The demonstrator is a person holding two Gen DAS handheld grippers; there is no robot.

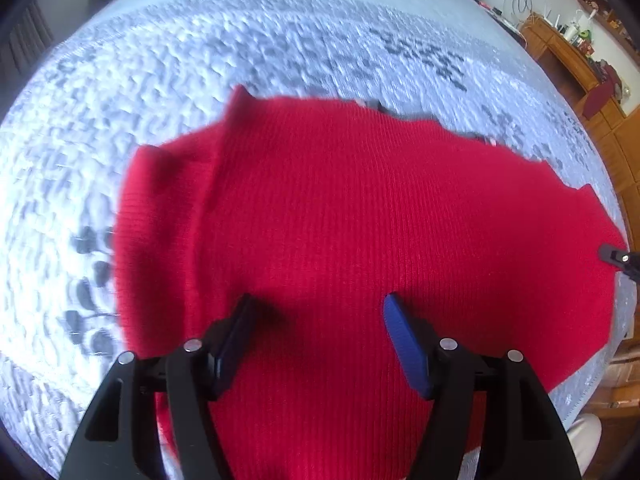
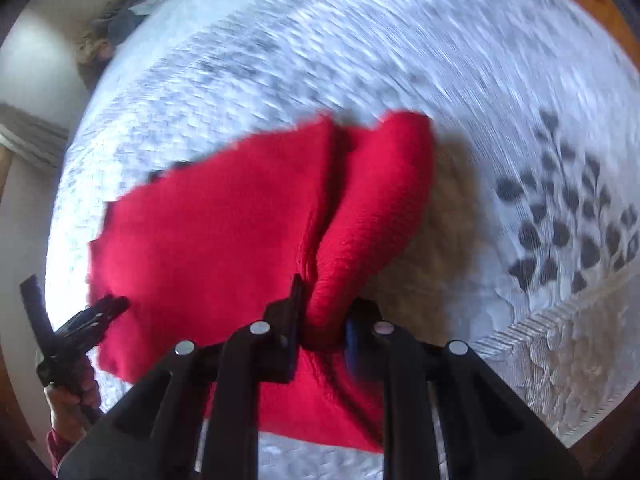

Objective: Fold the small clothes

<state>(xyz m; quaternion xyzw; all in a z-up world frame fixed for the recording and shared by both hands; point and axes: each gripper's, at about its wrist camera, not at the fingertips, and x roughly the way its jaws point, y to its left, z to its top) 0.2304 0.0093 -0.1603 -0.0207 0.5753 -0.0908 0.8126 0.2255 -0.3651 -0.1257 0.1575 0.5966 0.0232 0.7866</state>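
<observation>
While the right claw [image 2: 320, 312] pinches its bunched edge, red ribbed sweater [image 1: 360, 220] lies rumpled.

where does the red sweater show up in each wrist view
Left wrist view: the red sweater fills the centre and lower half, spread flat under the open left gripper.
Right wrist view: the sweater lies centre-left, one bunched part pinched in the right gripper.
Shared landmark: the white bedspread with dark leaf prints lies under it in both.

A home bedroom: quilted bedspread [image 1: 280, 52], wooden cabinets [image 1: 568, 60].
</observation>
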